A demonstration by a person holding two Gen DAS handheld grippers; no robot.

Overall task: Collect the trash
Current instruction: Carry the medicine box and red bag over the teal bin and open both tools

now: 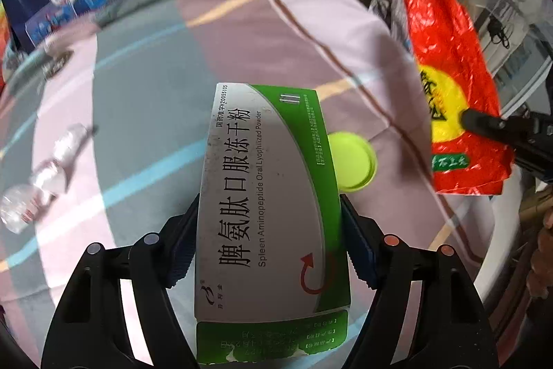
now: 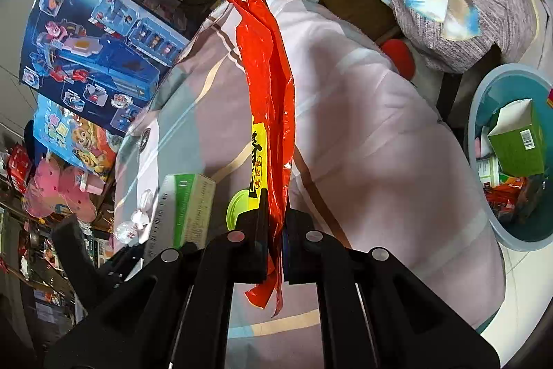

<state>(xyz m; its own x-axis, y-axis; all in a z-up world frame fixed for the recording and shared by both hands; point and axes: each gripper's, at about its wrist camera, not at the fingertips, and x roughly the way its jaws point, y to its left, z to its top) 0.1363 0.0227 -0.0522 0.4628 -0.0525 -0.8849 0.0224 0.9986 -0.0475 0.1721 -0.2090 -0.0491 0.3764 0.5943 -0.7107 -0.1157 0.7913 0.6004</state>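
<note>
Both tools loaded, basin off to the right

The left tool [image 1: 269, 230] grips a white-and-green medicine box [image 1: 266, 203] by its long sides, long axis running straight ahead, over the bed [image 1: 145, 99]. The right tool [image 2: 276, 237] is pinched tight on a crinkled red plastic bag [image 2: 273, 99] hanging lengthwise. The blue trash basin [image 2: 484, 99] lies right of the bag, nearer the right hand. A green lid [image 1: 352, 161] lies just beside the box.

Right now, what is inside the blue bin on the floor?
The bin holds a green box, a white pot and red wrappers. Anything beneath them is covered, and the picture's edge cuts off the bin's right side.
</note>
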